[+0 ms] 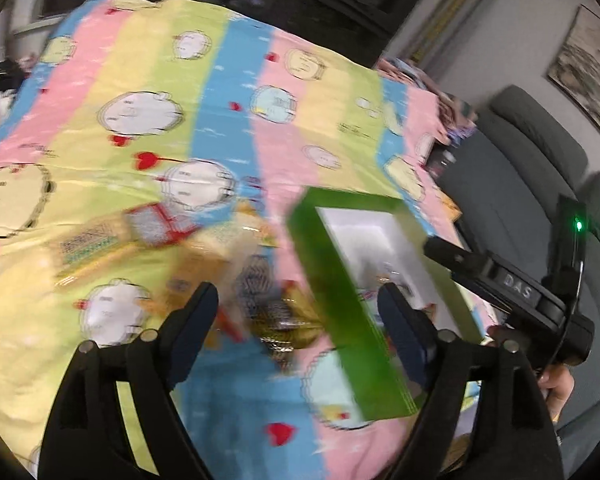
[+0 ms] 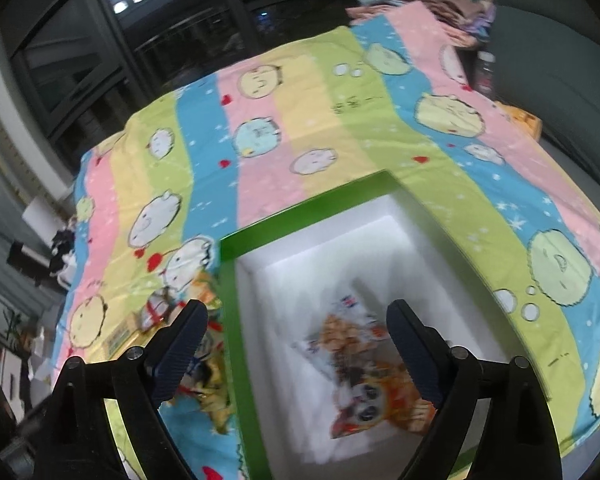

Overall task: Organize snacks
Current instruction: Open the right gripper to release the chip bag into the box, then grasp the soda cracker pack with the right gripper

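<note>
A green box (image 2: 230, 312) with a white inside stands open on the striped bedspread; an orange snack packet (image 2: 374, 376) lies in it. My right gripper (image 2: 296, 340) is open and empty above the box, over that packet. In the left wrist view the box (image 1: 340, 292) is right of centre, and a blurred heap of snack packets (image 1: 244, 276) lies left of it, with a red and white packet (image 1: 156, 224) further left. My left gripper (image 1: 300, 312) is open and empty above the heap. The right gripper's body (image 1: 512, 284) shows at the right there.
The pastel striped bedspread (image 2: 340, 112) with cartoon faces covers the whole surface. A grey sofa (image 1: 540, 184) runs along the right edge. Folded cloths (image 2: 452, 0) and a dark jar (image 2: 485, 68) sit at the far right. Dark windows are behind.
</note>
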`<act>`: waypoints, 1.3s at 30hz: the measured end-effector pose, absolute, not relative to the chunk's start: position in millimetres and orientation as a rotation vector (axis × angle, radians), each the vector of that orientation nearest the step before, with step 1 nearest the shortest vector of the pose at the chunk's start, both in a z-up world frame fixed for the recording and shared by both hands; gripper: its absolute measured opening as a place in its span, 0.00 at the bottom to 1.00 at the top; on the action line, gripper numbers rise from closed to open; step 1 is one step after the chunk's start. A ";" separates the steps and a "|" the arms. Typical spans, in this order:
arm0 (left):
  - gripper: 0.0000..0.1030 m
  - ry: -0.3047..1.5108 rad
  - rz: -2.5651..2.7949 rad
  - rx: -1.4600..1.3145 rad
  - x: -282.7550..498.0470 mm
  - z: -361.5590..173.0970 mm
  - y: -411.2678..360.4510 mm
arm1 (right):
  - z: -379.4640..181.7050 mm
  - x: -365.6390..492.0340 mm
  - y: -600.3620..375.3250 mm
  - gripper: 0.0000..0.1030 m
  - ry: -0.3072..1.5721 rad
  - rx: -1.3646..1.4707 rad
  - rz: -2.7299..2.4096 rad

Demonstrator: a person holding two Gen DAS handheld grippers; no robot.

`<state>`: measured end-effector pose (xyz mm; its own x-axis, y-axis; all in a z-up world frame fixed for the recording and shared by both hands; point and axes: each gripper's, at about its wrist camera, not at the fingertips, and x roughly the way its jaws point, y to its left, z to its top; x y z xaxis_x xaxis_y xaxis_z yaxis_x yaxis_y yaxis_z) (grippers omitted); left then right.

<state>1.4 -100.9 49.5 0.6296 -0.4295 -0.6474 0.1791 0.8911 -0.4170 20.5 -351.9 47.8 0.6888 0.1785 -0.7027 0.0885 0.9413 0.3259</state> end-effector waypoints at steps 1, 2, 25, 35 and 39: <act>0.82 0.815 -0.331 -0.329 0.8 50.5 -89.6 | 46.3 21.7 -346.6 0.89 0.821 0.340 0.061; 0.84 0.812 -0.313 -0.329 0.0 50.5 -81.8 | 44.8 23.0 -340.7 0.89 0.828 0.330 0.069; 0.73 0.896 -0.034 -0.638 49.6 -34.2 68.6 | 33.1 85.9 -146.7 0.83 0.993 0.267 0.579; 0.55 0.975 -0.034 -0.712 56.5 -56.3 64.7 | -10.7 131.8 -76.9 0.70 1.193 0.123 0.534; 0.51 0.955 -0.030 -0.756 56.4 -57.9 70.9 | -27.7 143.1 -65.8 0.70 1.231 0.100 0.516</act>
<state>56.4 70.9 -57.9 0.5970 -0.3415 -0.7259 -0.2960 0.7473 -0.5950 143.1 -65.8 -27.7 0.2347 0.4281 -0.8727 -0.3229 0.8811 0.3454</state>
